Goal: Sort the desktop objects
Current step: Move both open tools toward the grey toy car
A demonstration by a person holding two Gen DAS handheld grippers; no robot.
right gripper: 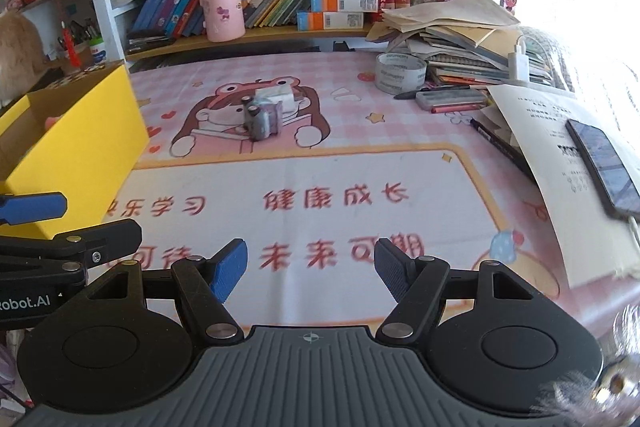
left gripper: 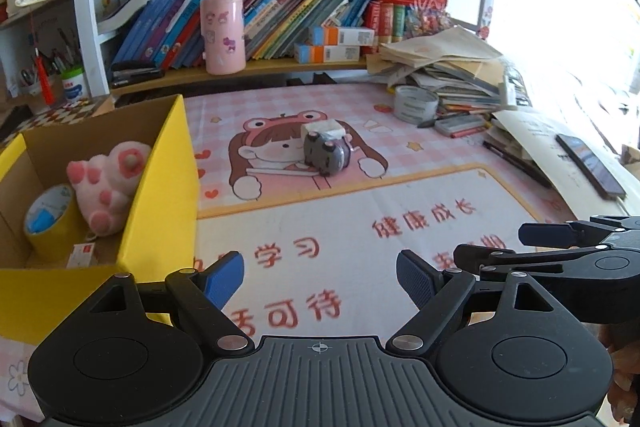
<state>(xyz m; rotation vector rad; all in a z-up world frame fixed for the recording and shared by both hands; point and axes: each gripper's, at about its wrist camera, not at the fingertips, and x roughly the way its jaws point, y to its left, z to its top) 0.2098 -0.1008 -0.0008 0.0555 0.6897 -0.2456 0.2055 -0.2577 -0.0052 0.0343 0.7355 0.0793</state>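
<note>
Both empty: left hand-held gripper (left gripper: 320,281) spread wide, right hand-held gripper (right gripper: 310,269) half open. Grey toy (left gripper: 325,154) leaning on a white block (left gripper: 323,128) mid-counter, well apart from the yellow box (left gripper: 160,187). Could topple or drag the block along. Slick pink mat (left gripper: 400,227), crowded bookshelf (left gripper: 280,67), papers at right.

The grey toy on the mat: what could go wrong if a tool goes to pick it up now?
1. The grey toy leans against a small white block; closing on it may push or drag the block too.
2. The left tool and right tool are close side by side, both open and empty; reaching together, they might collide.
3. The yellow box already holds a plush and tape, so space is limited.
</note>
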